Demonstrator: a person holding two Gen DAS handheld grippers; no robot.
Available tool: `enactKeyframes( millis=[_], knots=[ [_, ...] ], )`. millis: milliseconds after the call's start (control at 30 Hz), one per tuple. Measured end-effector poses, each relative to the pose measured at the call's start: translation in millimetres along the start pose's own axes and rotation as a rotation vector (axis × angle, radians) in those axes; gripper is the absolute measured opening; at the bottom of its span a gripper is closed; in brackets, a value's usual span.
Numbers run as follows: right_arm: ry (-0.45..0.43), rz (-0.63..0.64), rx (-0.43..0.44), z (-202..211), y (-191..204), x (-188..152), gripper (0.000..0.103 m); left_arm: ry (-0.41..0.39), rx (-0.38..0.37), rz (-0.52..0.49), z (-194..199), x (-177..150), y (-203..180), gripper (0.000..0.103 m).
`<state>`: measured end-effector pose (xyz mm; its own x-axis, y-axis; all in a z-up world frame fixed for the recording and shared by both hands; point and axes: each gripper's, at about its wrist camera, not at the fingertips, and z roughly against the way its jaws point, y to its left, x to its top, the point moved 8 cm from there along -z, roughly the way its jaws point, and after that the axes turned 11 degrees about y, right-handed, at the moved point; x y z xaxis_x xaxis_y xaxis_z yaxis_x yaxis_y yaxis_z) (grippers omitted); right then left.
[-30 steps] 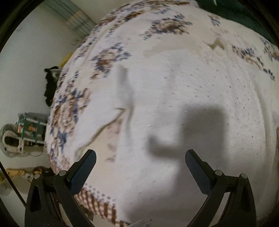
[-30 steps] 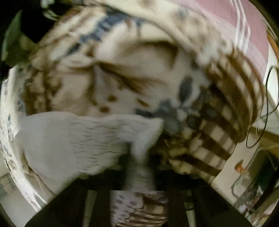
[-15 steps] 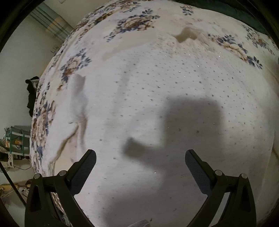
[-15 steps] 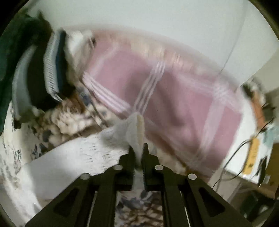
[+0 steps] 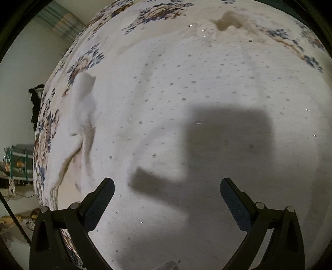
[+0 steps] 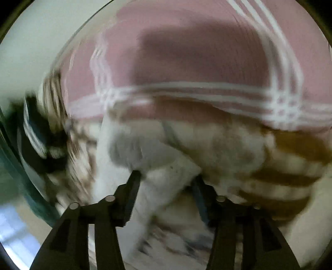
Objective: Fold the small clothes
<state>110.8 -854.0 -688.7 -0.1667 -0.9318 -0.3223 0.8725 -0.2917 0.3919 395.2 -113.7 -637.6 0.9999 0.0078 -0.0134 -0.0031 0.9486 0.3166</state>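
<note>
A floral bedspread [image 5: 87, 62] covers the bed; over it lies the white dotted garment [image 5: 186, 87], one edge rumpled at left (a raised fold). The left gripper [image 5: 167, 195] hangs wide open above bare cloth. The right gripper [image 6: 166, 182], jaws just opening, straddles blurred white cloth [image 6: 157, 178] near a pink blanket [image 6: 186, 52].

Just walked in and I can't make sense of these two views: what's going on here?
A person with a gripper in each hand is folding a small white dotted garment spread on a floral blanket. The left gripper hangs open over the cloth, gripping nothing. The right gripper, in a blurred view, has just been opening; white cloth lies between its fingers, apparently released. A pink striped sheet lies beyond.
</note>
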Motion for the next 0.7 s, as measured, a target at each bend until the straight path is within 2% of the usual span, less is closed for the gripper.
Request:
enactKeyframes(
  millis=[67, 100, 133, 167, 267, 400, 467, 533, 633, 700],
  knots=[
    [-0.066, -0.021, 0.048, -1.6, 4.3, 2.6, 0.059, -0.004, 0.009, 0.014, -4.7, 3.1, 5.4, 0.103],
    [-0.116, -0.008, 0.052, 3.3, 8.9, 2.2, 0.056, -0.006, 0.013, 0.019, -6.6, 4.2, 7.8, 0.103],
    [-0.160, 0.018, 0.051, 7.3, 15.2, 0.5, 0.027, -0.006, 0.018, 0.021, -8.0, 4.3, 9.2, 0.103],
    [-0.176, 0.056, 0.045, 9.2, 22.8, -1.5, 0.010, -0.006, 0.019, 0.023, -9.6, 5.8, 11.1, 0.103],
    [-0.280, 0.165, -0.029, 34.6, 50.8, -6.4, 0.008, -0.006, 0.015, 0.036, -11.2, 9.8, 17.1, 0.103],
    [-0.412, 0.206, -0.081, 79.7, 79.1, 11.6, 0.008, 0.002, -0.035, 0.087, -10.1, 16.5, 30.0, 0.103],
    [-0.407, 0.215, -0.071, 94.4, 90.6, 19.0, 0.008, 0.002, -0.056, 0.102, -9.4, 19.7, 35.9, 0.103],
    [-0.387, 0.306, -0.086, 99.8, 117.0, 8.8, 0.007, -0.005, -0.057, 0.108, -8.7, 22.7, 41.5, 0.103],
    [-0.314, 0.415, -0.029, 92.4, 161.3, -39.6, 0.008, -0.019, -0.047, 0.123, -8.2, 26.6, 54.3, 0.103],
    [-0.246, 0.501, -0.002, 72.8, 193.0, -87.9, 0.008, -0.025, -0.036, 0.133, -8.5, 27.8, 63.9, 0.103]
  ],
)
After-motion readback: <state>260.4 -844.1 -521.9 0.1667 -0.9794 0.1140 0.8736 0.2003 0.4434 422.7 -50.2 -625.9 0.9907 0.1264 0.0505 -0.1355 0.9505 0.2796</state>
